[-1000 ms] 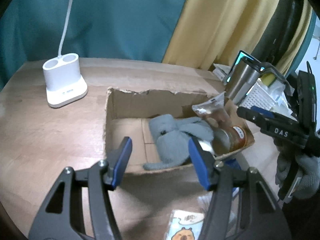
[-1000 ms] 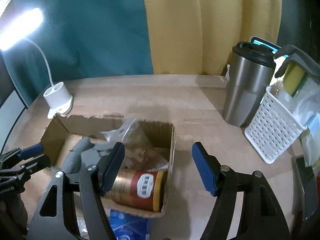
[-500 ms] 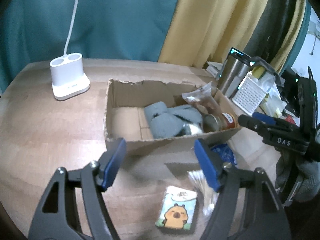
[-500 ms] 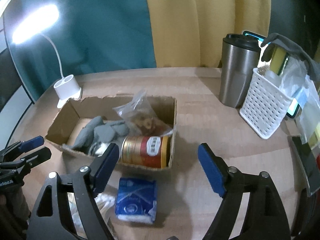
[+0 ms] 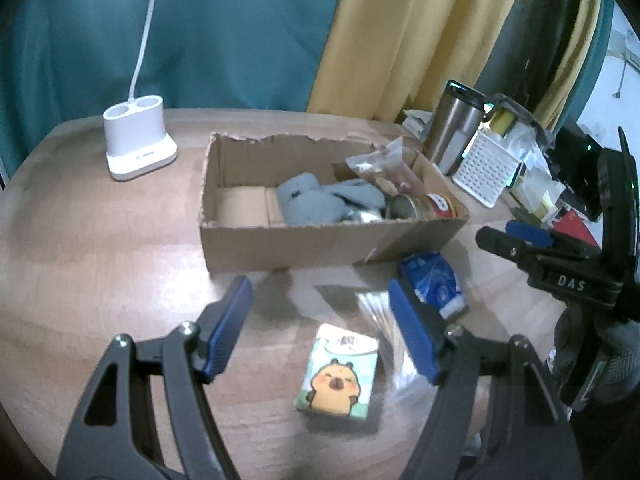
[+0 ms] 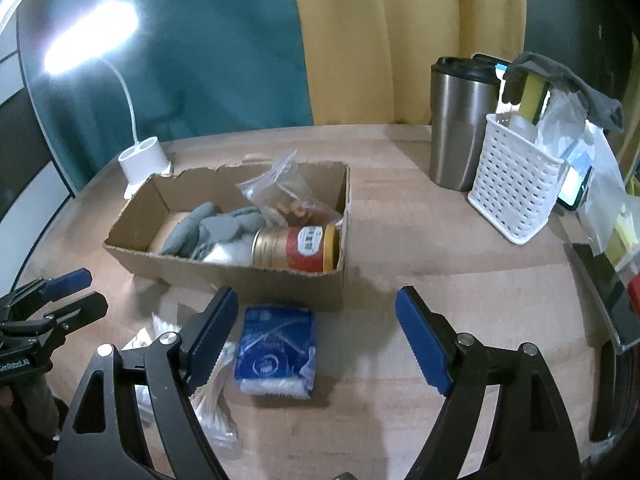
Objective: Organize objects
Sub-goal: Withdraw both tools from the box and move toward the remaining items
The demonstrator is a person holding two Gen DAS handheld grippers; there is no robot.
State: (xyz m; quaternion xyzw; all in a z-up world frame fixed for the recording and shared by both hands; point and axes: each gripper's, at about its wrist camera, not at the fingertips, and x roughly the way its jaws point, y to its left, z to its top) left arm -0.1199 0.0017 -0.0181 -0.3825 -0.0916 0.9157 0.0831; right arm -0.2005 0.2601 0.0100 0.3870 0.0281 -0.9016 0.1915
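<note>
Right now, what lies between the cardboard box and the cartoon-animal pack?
In the left wrist view, mostly bare table separates the cardboard box and cartoon-animal pack; the clear bag of sticks lies just rightward.

Pretty dim room overall. The only strong light is the desk lamp, whose head blows out to a white smear in the right wrist view and throws haze over the teal curtain. Soft shadows fall toward the camera under the cardboard box. Both views are slightly soft and noisy, and the tissue pack looks smeared. Heavy fisheye bend, with black corners all round and the table edge curving.
</note>
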